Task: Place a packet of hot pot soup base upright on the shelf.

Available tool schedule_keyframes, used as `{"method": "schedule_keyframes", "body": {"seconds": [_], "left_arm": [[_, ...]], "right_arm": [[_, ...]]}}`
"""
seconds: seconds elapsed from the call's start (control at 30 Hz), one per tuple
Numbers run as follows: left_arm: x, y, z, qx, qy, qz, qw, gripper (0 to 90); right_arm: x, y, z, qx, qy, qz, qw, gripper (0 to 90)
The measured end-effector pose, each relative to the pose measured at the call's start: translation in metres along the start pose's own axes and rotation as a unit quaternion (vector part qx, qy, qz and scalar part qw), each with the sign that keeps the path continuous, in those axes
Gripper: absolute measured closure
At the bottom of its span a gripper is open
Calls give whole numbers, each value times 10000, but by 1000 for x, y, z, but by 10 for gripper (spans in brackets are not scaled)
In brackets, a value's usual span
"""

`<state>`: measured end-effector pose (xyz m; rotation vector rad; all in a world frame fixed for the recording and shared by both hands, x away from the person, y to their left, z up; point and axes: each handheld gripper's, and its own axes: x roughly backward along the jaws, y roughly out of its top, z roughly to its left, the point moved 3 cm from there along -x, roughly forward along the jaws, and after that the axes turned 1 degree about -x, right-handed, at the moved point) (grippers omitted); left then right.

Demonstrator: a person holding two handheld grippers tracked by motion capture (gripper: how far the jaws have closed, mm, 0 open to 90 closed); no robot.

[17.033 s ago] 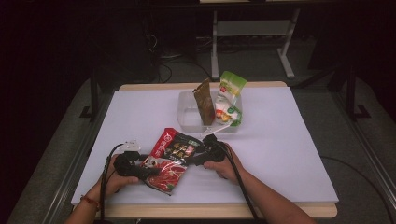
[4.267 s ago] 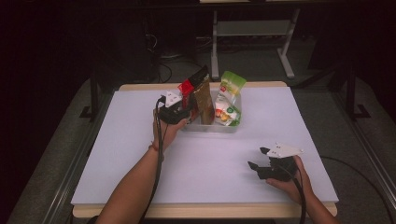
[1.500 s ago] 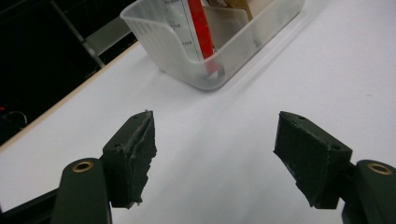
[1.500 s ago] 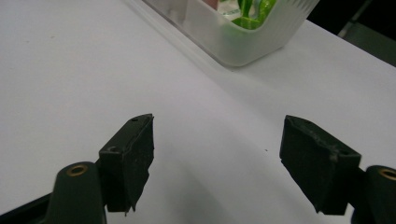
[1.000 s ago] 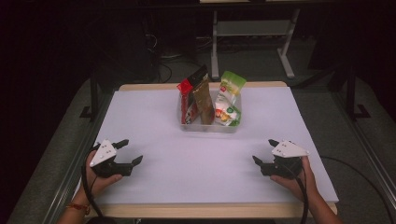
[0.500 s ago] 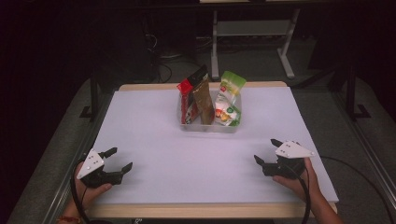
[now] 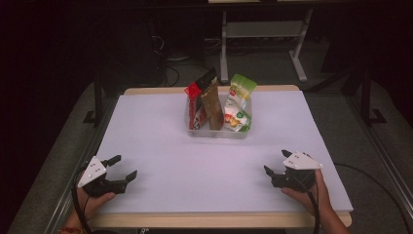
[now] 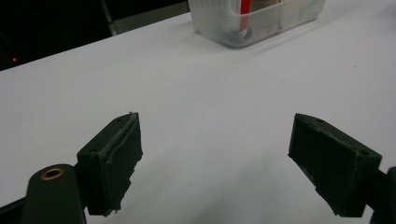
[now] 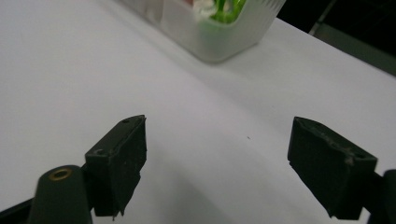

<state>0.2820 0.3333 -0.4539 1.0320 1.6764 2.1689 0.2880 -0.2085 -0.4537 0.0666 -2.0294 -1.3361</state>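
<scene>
My left gripper (image 7: 124, 168) and right gripper (image 7: 275, 163) are both spread wide, holding nothing; 3 snack bags (image 7: 214, 100) stand upright in the clear bin (image 7: 216, 131), their tops seen from the high view.

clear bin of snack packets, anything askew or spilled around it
Nothing spilled. The red packet, brown packet and green-and-white packet stand in the clear bin, the red and brown ones leaning slightly right. Nothing else stands out.

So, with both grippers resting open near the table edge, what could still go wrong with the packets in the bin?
1. The red packet and brown packet stand tilted above the clear plastic bin; they might tip out.
2. The green-and-white pouch also leans.
3. The left gripper sits close to the table corner and could slip off.
</scene>
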Motion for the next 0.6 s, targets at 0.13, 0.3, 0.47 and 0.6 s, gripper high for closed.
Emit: {"method": "schedule_keyframes", "body": {"seconds": [0.13, 0.3, 0.47, 0.6], "left_arm": [[-3, 0, -1, -4, 16, 64, 10000, 154], [-2, 0, 0, -8, 36, 66, 10000, 154], [-2, 1, -1, 24, 36, 23, 10000, 154], [-3, 4, 0, 13, 57, 8, 10000, 154]], "right_arm": [[1, -4, -1, -28, 9, 9, 10000, 191], [5, -5, -3, -129, 25, -88, 9999, 182], [7, -6, -6, -199, -51, -100, 9997, 178], [9, -7, -7, -242, -112, -83, 9996, 175]]}}
